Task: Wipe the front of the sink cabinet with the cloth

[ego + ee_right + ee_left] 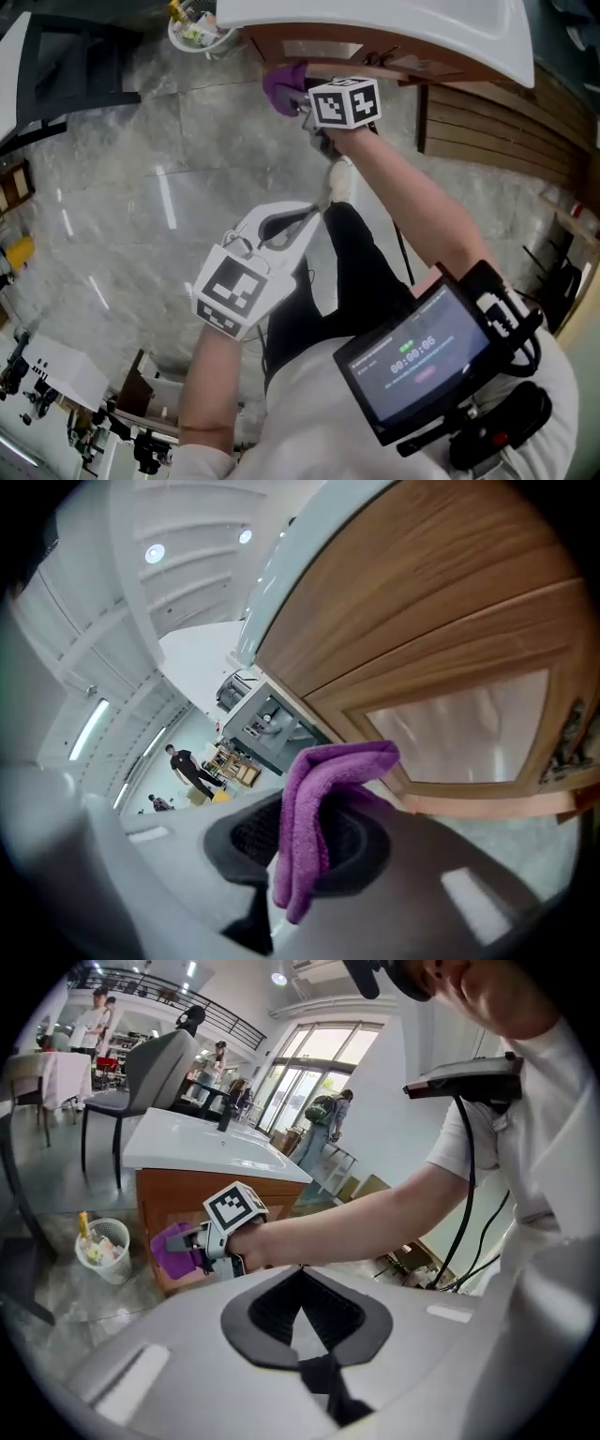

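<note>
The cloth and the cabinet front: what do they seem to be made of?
The cloth looks like purple microfibre or terry: fuzzy nap, soft folds. The cabinet front looks like wood or veneer, matte: brown grain lines show.

My right arm (412, 211) is stretched toward the top centre of the frame, right gripper (302, 101) jaws clamped on the purple cloth (283, 84). Left gripper (305, 217) at mid-frame, jaws together, nothing between them, left forearm (214, 384) below it.

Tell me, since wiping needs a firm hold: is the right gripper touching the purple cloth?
Touching. The right gripper view shows the purple cloth clamped in the jaws of the right gripper.
</note>
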Tool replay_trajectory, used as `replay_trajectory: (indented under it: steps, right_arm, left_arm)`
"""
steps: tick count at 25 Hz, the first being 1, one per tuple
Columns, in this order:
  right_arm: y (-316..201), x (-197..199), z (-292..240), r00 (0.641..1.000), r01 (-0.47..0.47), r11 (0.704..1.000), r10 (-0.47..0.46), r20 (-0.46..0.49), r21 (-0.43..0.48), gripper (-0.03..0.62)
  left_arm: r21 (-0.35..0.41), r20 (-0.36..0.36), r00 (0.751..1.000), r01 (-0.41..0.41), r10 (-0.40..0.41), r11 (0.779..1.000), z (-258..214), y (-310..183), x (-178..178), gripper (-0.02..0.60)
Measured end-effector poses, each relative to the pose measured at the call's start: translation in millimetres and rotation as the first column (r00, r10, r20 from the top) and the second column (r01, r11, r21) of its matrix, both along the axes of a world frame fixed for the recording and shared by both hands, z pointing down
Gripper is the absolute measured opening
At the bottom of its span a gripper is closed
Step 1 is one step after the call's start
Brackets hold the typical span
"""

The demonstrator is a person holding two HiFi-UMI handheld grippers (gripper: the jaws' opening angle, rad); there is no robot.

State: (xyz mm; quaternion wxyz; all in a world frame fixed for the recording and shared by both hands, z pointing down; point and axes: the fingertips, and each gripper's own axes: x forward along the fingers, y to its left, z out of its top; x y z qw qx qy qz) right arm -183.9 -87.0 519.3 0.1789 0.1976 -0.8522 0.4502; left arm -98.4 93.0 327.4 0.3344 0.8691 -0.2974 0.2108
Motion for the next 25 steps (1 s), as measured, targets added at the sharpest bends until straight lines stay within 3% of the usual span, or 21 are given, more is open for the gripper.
replay_trajectory:
  steps: [5,11,18,25]
  right_arm:
    - [-11,-49,5,1.0,0.025,1.0,-0.025,0.008,-0.016,0.061]
    - [-36,-64,15,0.996,-0.076,0.994,0.08,0.044,-0.082,0.061]
    - [-59,-26,22,0.987,-0.156,0.986,0.158,0.019,-0.066,0.061]
    - [-75,32,25,0.957,-0.286,0.955,0.289,0.026,-0.076,0.061]
  left_arm:
    - [0.0,0.003,0.998,0.069,-0.069,0.998,-2,13,-27,0.006]
    - [-0.007,-0.007,0.993,0.115,-0.115,0.993,2,22,-45,0.006]
    - [-0.012,-0.015,0.996,0.088,-0.088,0.996,4,17,-36,0.006]
    - [-0.016,-0.019,1.0,0.018,-0.018,1.0,5,2,-15,0.006]
